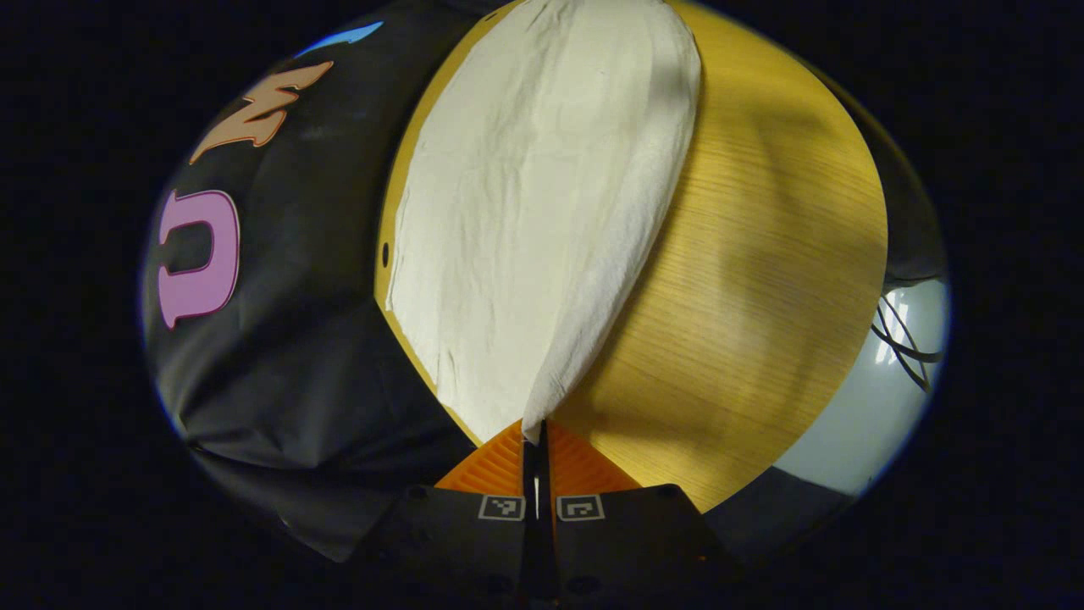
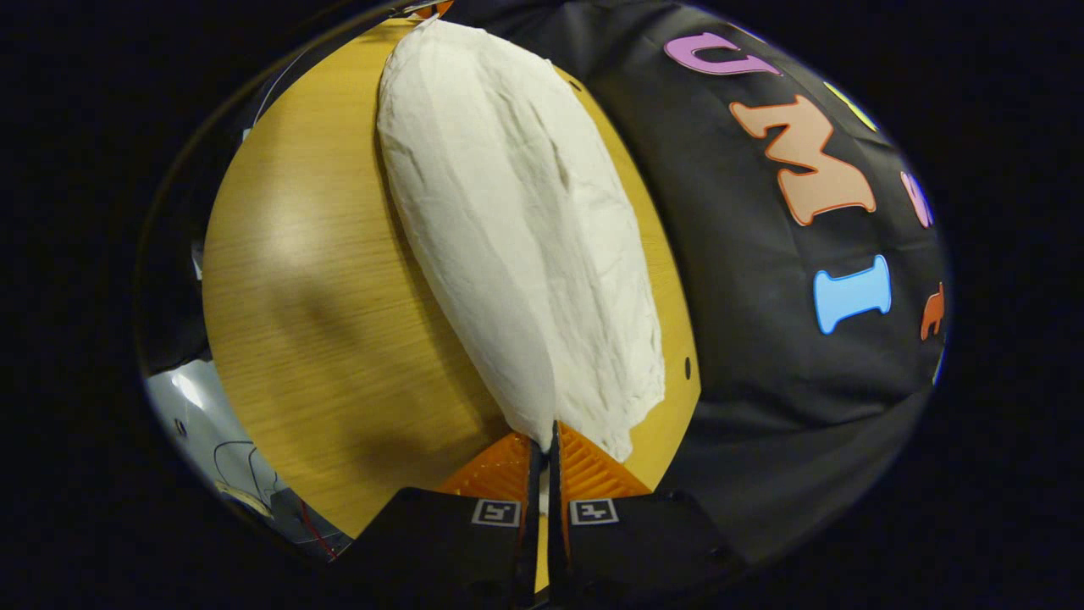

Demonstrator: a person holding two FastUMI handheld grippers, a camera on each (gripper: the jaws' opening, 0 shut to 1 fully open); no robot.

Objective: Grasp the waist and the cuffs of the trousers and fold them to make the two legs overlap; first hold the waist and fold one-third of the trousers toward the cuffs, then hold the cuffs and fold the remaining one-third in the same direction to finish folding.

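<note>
Both jaw pairs are pinching opposite ends of the trousers point(image 1: 525, 212), left gripper point(image 1: 539, 440) and right gripper point(image 2: 546, 440) lifting one long edge off the table point(image 1: 762, 254), likely to lay one leg over the other.

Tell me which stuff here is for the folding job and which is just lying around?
For the job:
- trousers, cream, spread on the table
- left claw, pinching one end of them
- right claw, pinching the other end

Just lying around:
- cables on the floor past the table edge
</note>
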